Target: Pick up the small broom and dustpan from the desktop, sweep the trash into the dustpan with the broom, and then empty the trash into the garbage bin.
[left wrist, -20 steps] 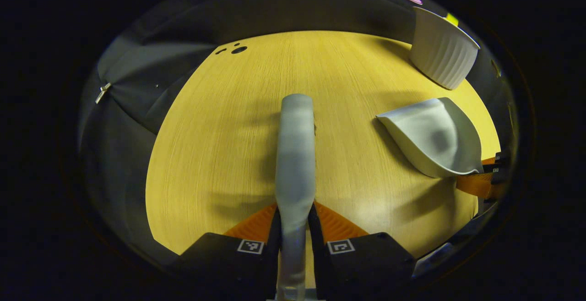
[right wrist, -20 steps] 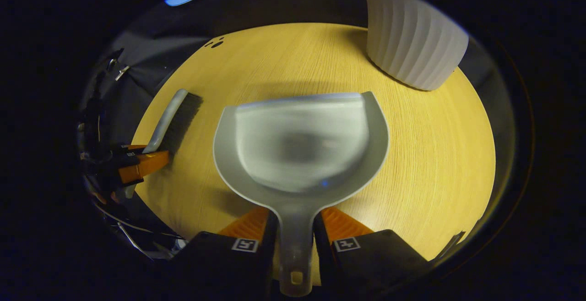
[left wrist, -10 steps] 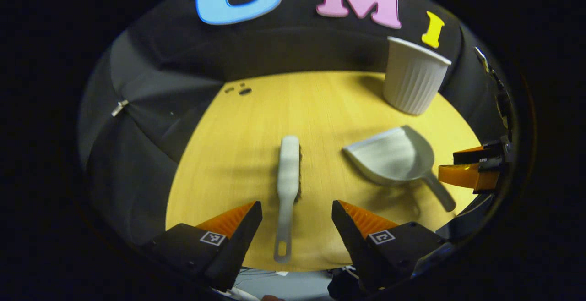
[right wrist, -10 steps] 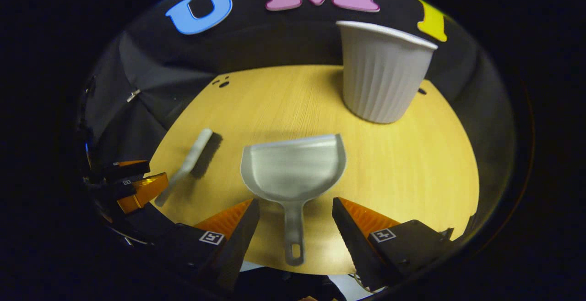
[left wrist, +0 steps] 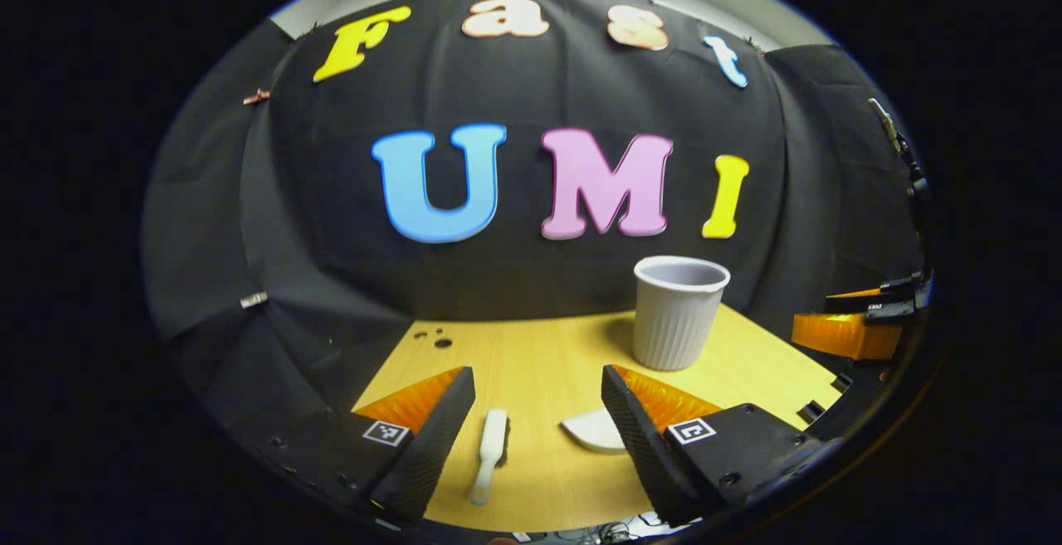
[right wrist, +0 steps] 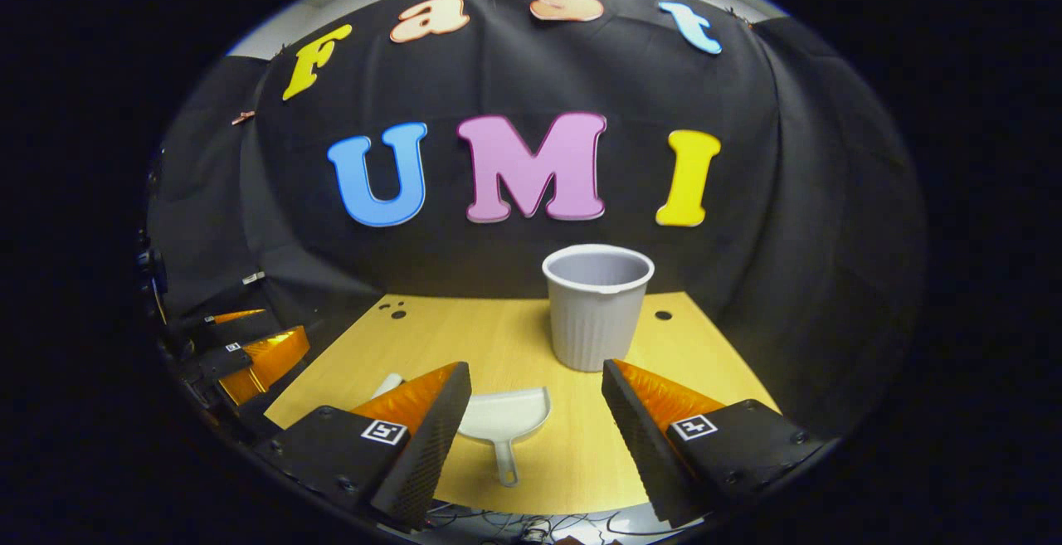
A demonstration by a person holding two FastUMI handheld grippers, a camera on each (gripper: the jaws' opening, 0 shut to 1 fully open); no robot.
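Observation:
A small grey broom (left wrist: pixel 489 454) lies flat on the wooden desktop (left wrist: pixel 539 354), between and below the fingers of my left gripper (left wrist: pixel 538 425), which is open and raised well clear of it. The grey dustpan (right wrist: pixel 506 416) rests on the desktop with its handle toward me, below my open right gripper (right wrist: pixel 535 425); its edge (left wrist: pixel 591 430) also peeks out beside my left gripper's right finger. The ribbed grey garbage bin (right wrist: pixel 597 306) stands upright behind the dustpan, and the same bin (left wrist: pixel 679 310) shows at right in the left gripper view. No trash is visible on the desk.
The other gripper (left wrist: pixel 854 325) hangs at the far right of the left gripper view, and its counterpart (right wrist: pixel 249 354) at the far left of the right gripper view. Small dark holes (right wrist: pixel 394 308) mark the desktop's back left. Cables (right wrist: pixel 514 524) hang below the front edge.
Both grippers opened, letting go of the broom and the dustpan, then pulled back and up. The broom and dustpan now lie on the desk, far smaller in view.

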